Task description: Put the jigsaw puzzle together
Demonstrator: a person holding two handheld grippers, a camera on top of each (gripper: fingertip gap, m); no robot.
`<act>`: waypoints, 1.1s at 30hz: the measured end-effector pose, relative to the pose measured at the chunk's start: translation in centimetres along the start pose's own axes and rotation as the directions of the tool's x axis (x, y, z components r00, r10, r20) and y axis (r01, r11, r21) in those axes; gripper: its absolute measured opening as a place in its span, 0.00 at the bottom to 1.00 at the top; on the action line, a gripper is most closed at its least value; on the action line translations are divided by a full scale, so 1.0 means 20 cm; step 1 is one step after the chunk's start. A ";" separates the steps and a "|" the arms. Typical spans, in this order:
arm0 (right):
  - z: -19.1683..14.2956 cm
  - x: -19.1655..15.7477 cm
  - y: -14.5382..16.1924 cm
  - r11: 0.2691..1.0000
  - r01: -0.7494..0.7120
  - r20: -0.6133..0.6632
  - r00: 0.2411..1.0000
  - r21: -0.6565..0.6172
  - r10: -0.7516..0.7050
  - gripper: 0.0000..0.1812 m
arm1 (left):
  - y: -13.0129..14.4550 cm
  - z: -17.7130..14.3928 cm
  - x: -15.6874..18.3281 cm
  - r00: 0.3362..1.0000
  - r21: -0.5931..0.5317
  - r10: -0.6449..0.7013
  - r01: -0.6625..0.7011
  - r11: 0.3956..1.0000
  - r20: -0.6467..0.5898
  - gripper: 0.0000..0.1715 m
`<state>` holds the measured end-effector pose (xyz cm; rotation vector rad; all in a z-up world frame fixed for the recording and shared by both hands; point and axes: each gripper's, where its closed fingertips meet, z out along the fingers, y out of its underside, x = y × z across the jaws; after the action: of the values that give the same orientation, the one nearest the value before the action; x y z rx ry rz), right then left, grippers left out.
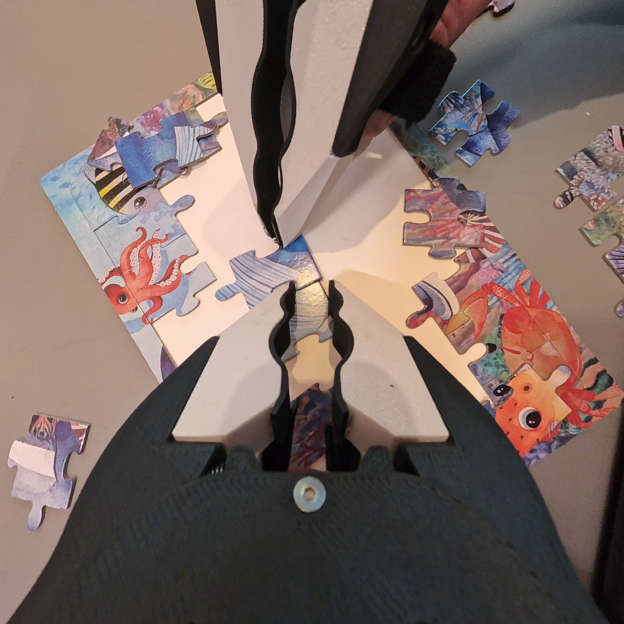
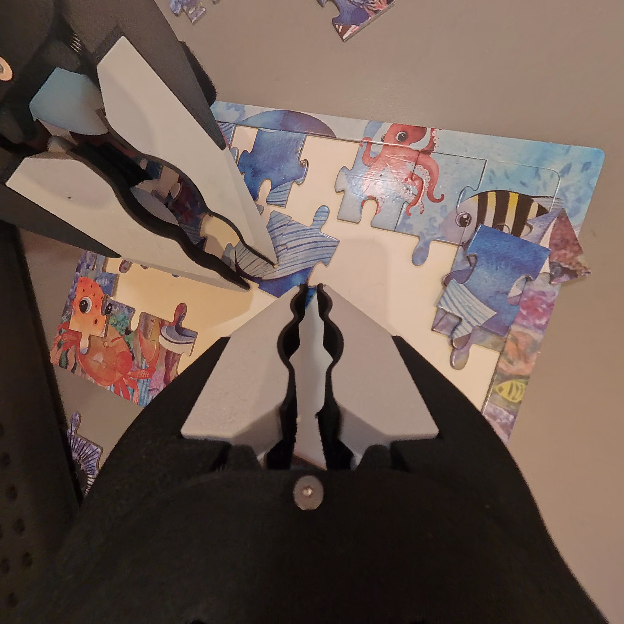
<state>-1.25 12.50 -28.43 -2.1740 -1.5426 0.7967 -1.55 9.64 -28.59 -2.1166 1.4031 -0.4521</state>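
In the left wrist view, the left gripper (image 1: 310, 287) reaches up from the bottom of the frame with its white, black-lined jaws a little apart. Between and just past their tips lies the blue-and-white striped cardboard puzzle piece (image 1: 270, 277), flat on the cream bare floor of the rectangular puzzle tray (image 1: 216, 216) near the centre of the frame; the tips stand over its lower edge, and I cannot tell whether they touch it. The right gripper (image 1: 275, 236) comes down from the top of the frame, its jaws almost together, its tips at the upper edge of the same piece; whether it pinches that edge is not clear.

In the right wrist view, the right gripper (image 2: 312, 287) rises from the bottom centre with only a thin slit between the jaws, its tips at the dark blue corner of the striped piece (image 2: 297, 243). The left gripper (image 2: 260, 273) enters from the upper left, its jaws apart, its tips resting on or just above that piece.

Joined pieces showing a red octopus (image 1: 145, 270) and a striped fish (image 1: 118, 189) fill the tray's left side in the left wrist view, and a red crab (image 1: 526, 334) with an orange fish (image 1: 526, 408) fills the right. Several loose pieces (image 1: 162, 148) are heaped on the tray's upper left corner. More single pieces lie on the grey table (image 1: 84, 84): one at the lower left (image 1: 44, 466) and one at the upper right (image 1: 472, 121).
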 end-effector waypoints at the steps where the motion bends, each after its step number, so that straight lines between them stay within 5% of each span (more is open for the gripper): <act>1: 0.00 0.00 0.00 1.000 0.002 -0.002 1.000 0.000 -0.002 0.02 | 0.00 0.00 0.00 1.000 0.000 -0.001 0.001 1.000 0.000 0.10; 17: 0.00 0.02 -0.03 0.996 0.091 -0.087 0.992 0.010 -0.090 0.03 | 0.02 -0.02 -0.05 0.999 -0.007 -0.015 0.015 1.000 0.034 0.14; 22: -0.03 -0.05 -0.07 0.992 0.115 -0.015 0.993 0.056 -0.115 0.03 | 0.02 -0.04 -0.06 0.999 0.005 -0.015 0.015 1.000 0.042 0.14; 33: 0.02 -0.06 -0.01 0.988 0.152 -0.031 0.988 -0.025 -0.153 0.00 | 0.04 -0.03 -0.10 0.997 0.000 -0.036 0.036 0.999 0.064 0.16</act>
<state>-1.89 11.53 -28.28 -2.0443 -1.6847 0.6946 -3.17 11.01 -28.50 -2.1415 1.3315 -0.3944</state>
